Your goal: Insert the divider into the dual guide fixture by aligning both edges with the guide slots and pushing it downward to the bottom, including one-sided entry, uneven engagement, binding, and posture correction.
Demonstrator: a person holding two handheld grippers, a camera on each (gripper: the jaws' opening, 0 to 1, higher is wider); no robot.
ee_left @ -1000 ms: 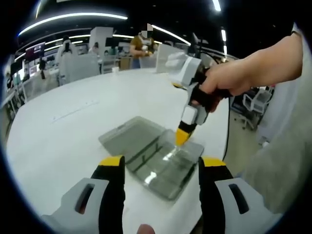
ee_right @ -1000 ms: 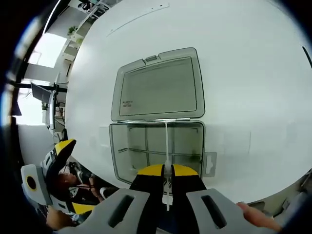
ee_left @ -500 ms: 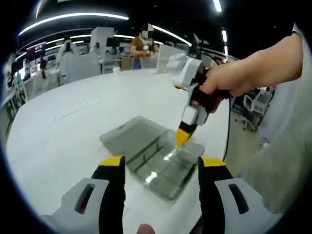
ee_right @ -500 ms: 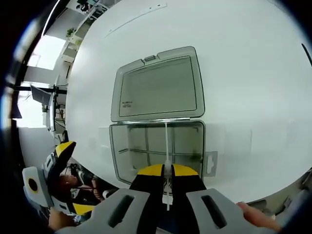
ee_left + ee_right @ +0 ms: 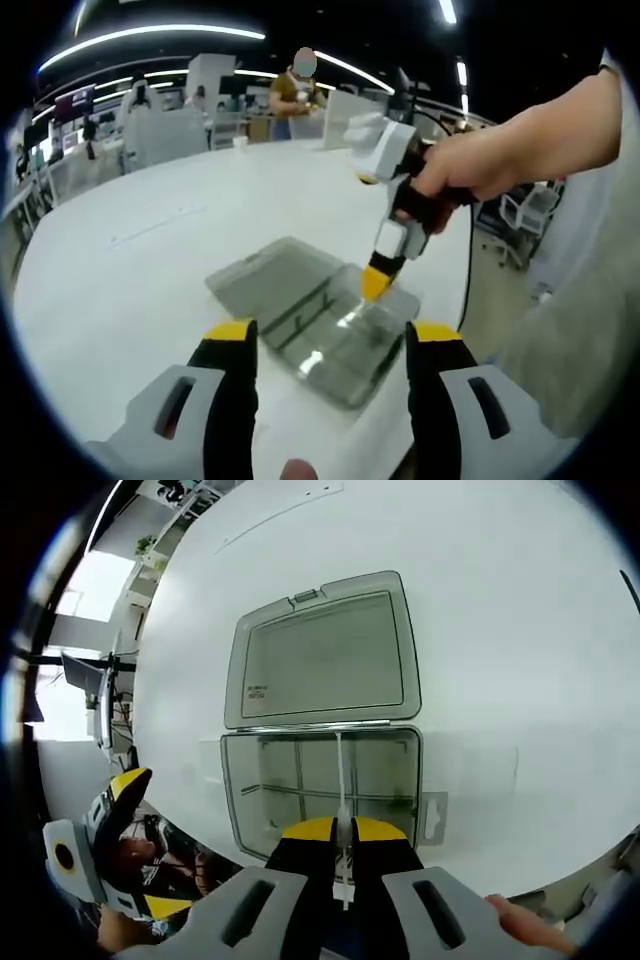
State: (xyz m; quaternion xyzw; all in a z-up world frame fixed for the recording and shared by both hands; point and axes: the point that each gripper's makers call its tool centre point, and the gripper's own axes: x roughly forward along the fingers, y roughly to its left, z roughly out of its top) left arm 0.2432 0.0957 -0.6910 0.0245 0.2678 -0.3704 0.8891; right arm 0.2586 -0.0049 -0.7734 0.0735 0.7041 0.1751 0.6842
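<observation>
Your right tool (image 5: 334, 829) pinches the divider (image 5: 341, 780) over the open box (image 5: 320, 785) on the counter (image 5: 500, 630); your left tool (image 5: 325, 335), spread, hangs near the box. Tilt it and one edge may bind.

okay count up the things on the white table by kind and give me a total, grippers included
Clear plastic box, lid open: 1
Divider, held upright over the box: 1
Grippers: 2, the left gripper and the right gripper
Total: 4
</observation>
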